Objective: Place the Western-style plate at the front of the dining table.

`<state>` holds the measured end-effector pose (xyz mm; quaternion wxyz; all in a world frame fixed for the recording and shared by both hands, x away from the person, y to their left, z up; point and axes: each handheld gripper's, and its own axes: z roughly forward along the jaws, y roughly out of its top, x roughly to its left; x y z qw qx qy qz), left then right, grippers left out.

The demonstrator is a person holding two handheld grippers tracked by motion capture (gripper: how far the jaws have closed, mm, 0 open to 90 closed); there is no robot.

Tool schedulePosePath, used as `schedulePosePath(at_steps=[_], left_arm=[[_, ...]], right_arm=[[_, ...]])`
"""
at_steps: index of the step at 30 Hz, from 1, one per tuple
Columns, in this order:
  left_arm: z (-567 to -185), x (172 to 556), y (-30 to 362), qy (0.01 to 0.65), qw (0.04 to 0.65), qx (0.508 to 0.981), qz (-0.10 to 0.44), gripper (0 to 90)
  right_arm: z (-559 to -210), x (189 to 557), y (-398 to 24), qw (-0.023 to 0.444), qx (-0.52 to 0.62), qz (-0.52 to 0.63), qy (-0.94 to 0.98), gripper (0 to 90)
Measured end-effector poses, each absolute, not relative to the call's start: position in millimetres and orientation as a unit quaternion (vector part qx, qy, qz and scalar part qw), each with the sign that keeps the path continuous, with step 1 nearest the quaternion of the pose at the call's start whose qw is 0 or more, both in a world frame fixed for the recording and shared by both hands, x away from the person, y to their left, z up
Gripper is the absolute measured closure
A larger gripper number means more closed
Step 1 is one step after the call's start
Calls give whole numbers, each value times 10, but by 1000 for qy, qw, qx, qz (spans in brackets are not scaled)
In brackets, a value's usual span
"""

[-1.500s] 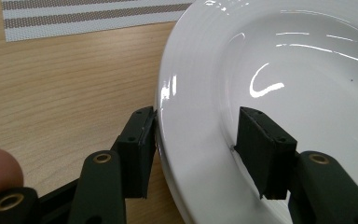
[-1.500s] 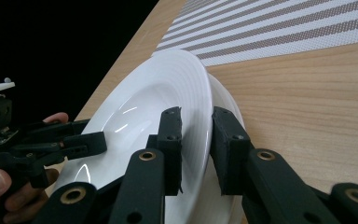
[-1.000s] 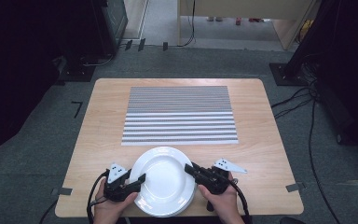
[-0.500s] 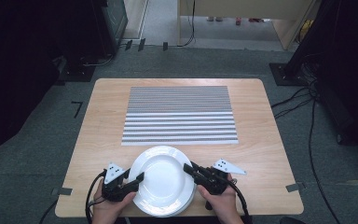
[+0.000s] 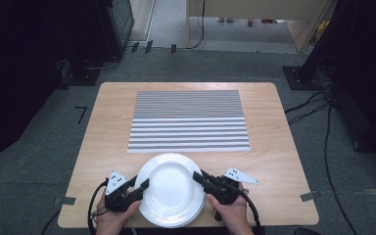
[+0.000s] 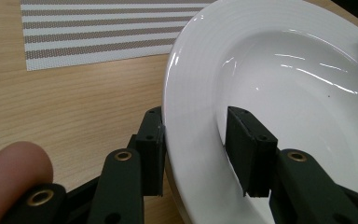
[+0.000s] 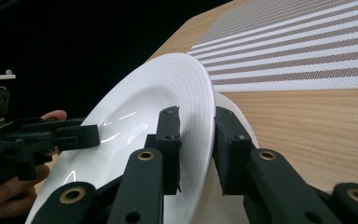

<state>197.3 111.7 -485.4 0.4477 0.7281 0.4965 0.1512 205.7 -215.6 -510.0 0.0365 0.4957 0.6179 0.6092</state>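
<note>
High view: we see plate (image 5: 169, 188) on stack at table's (image 5: 103, 147) near edge, short of striped mat (image 5: 188, 120). Right gripper (image 5: 198, 177) clamps its rim. Left gripper (image 5: 143, 186), jaws just closing, straddles opposite rim, not yet pinching. Lift and move remain.

One desk (image 5: 103, 147) carries one striped placemat (image 5: 188, 120). White plates (image 5: 169, 188) sit in a stack: at least two (a second rim peeks out beneath the top one, though the exact count cannot be told). Two grippers: the left gripper (image 5: 139, 186) and the right gripper (image 5: 200, 178).
</note>
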Motion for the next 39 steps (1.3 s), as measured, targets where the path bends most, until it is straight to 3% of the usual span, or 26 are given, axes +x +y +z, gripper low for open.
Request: schedulePosePath(at_steps=[24,39], left_arm=[[-4795,1946,1097,489,490,704,155,647],[-4643,2123,1111,496,523,678,145,686]], right_arm=[[-5004,2053,-2173,30,539,615,574,777],[-4874,2194,-2215,20,531,624,573,774]])
